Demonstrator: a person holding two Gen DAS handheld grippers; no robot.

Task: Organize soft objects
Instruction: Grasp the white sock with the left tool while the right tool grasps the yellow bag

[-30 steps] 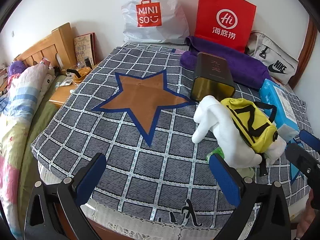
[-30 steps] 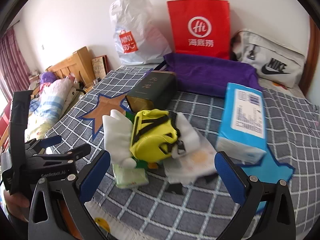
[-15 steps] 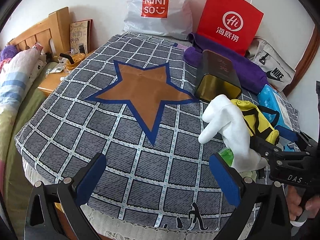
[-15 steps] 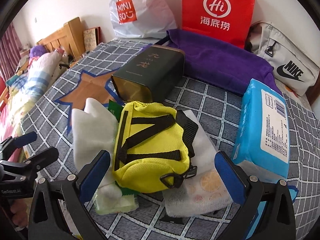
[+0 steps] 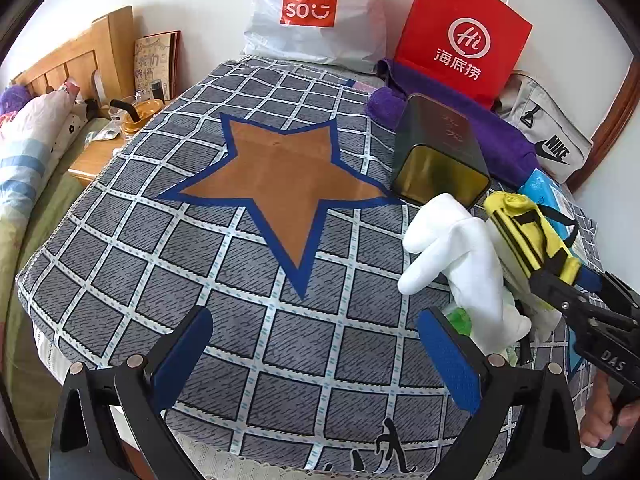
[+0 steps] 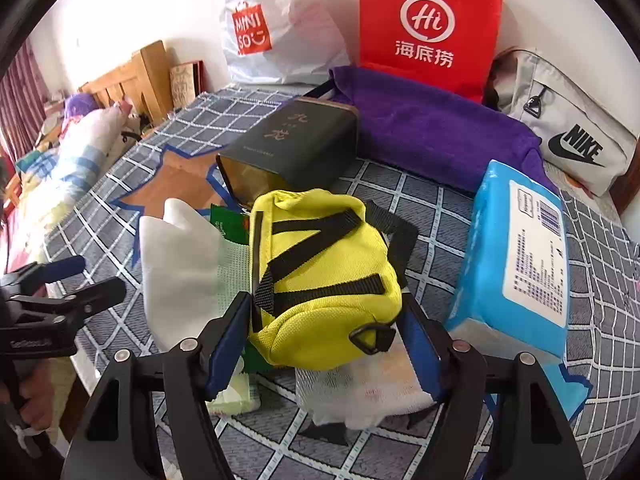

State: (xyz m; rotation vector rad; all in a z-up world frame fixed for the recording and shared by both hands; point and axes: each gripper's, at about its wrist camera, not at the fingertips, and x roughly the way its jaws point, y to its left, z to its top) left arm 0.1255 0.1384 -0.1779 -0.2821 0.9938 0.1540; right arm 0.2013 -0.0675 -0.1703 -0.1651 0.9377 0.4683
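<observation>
A yellow pouch (image 6: 324, 264) with black straps lies on a pile of soft things on the checked bedspread (image 5: 248, 280). My right gripper (image 6: 326, 320) has its jaws closing around the pouch, and both blue pads touch its sides. The left wrist view shows the same grip (image 5: 560, 280) on the yellow pouch (image 5: 524, 232). A white plush piece (image 6: 180, 264) leans against the pouch's left side, over a green packet (image 6: 228, 224). A printed white cloth (image 6: 368, 388) lies under the pouch. My left gripper (image 5: 316, 332) hangs open over bare bedspread, left of the white plush (image 5: 460, 256).
A dark tin (image 6: 296, 148) lies open-ended behind the pile. A blue wipes pack (image 6: 520, 256) is on the right. Purple towel (image 6: 432, 128), grey Nike bag (image 6: 568, 128), red paper bag (image 6: 428, 24) and white Miniso bag (image 5: 312, 12) line the wall. A bedside table (image 5: 100, 152) stands to the left.
My right gripper came down and forward onto the yellow pouch, and its wide-open jaws narrowed onto it. The left gripper drifted a little forward and stays open.
</observation>
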